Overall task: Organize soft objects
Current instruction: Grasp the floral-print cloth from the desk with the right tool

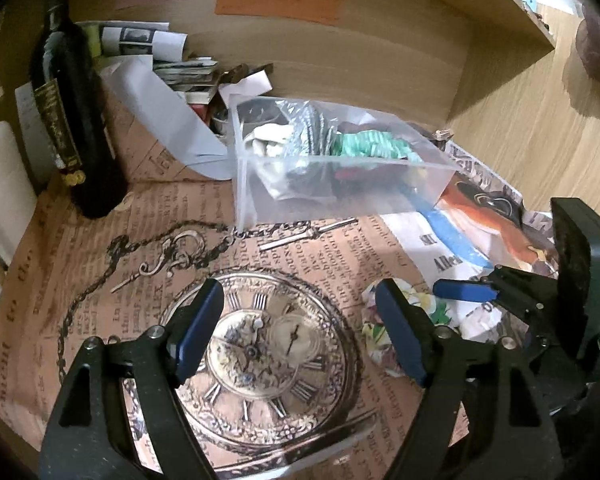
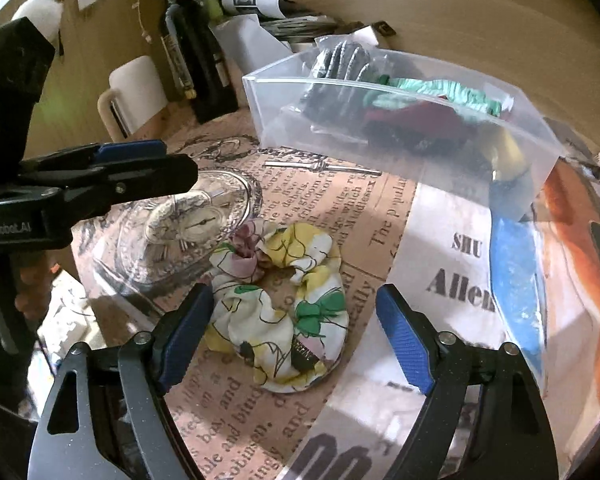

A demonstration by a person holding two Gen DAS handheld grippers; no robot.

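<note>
A floral scrunchie [image 2: 284, 304], white with yellow, green and pink, lies on the printed paper table cover. My right gripper [image 2: 296, 340] is open, its blue pads on either side of the scrunchie, just above it. A clear plastic bin [image 2: 400, 136] behind holds green, red and dark soft items. My left gripper [image 1: 300, 328] is open and empty above the printed pocket watch. In the left wrist view the scrunchie [image 1: 376, 336] shows behind the right finger, the bin [image 1: 340, 184] stands farther back, and the right gripper [image 1: 484, 292] enters from the right. The left gripper [image 2: 148, 160] shows at left in the right wrist view.
A dark wine bottle [image 1: 76, 120] stands at the back left, with a white mug [image 2: 136, 88] near it. Papers and clutter [image 1: 172, 68] pile against the wooden back wall. A blue and orange picture [image 2: 540, 264] lies to the right on the table.
</note>
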